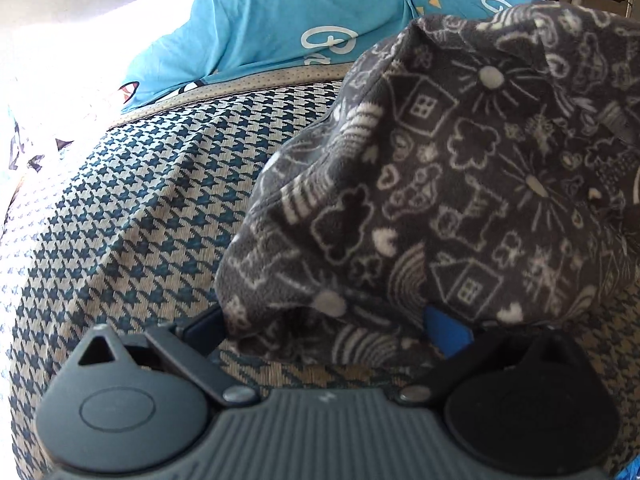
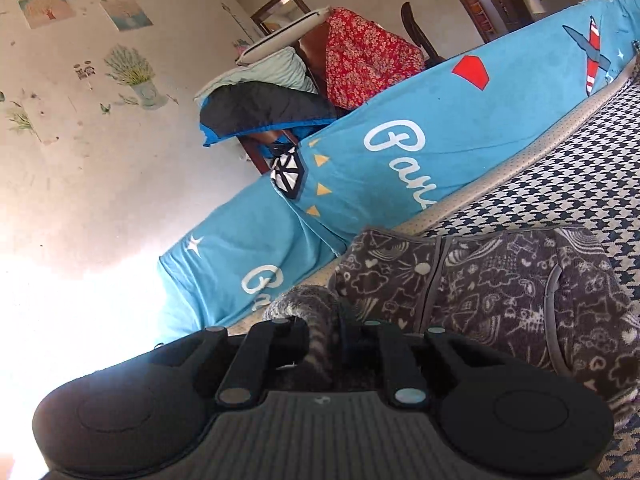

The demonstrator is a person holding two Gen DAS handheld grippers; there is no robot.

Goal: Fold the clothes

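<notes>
Left wrist view looks down along the left gripper (image 1: 326, 320), whose two fingers stand wide apart with a fold of the dark grey fleece garment printed with white houses, clouds and suns (image 1: 440, 184) draped over and between them; the fingertips are hidden under the cloth, so I cannot tell whether the pads press on it. A blue pad on the finger at the right (image 1: 446, 330) peeks out from under the hem. The garment is bunched in a raised heap over the right half of that view, lying on the cream and dark teal houndstooth cover (image 1: 132, 216) of a bed or sofa. Behind it runs a tan dotted border strip (image 1: 248, 92), and beyond that a bright blue cushion with white script lettering and stars (image 1: 280, 28). Right wrist view is tilted and shows the right gripper (image 2: 330, 334) with its jaws drawn almost fully together, pinching a twisted edge of the same fleece (image 2: 500, 292), the fuzzy underside of which curls up just left of the fingers. The rest of the garment lies to the right on the houndstooth cover (image 2: 560, 176). Farther back are the blue cushion (image 2: 400, 128), a red floral cloth (image 2: 364, 56) over a chair, a dark jacket with blue trim (image 2: 260, 114), and a pale wall with lavender stickers (image 2: 132, 68).
</notes>
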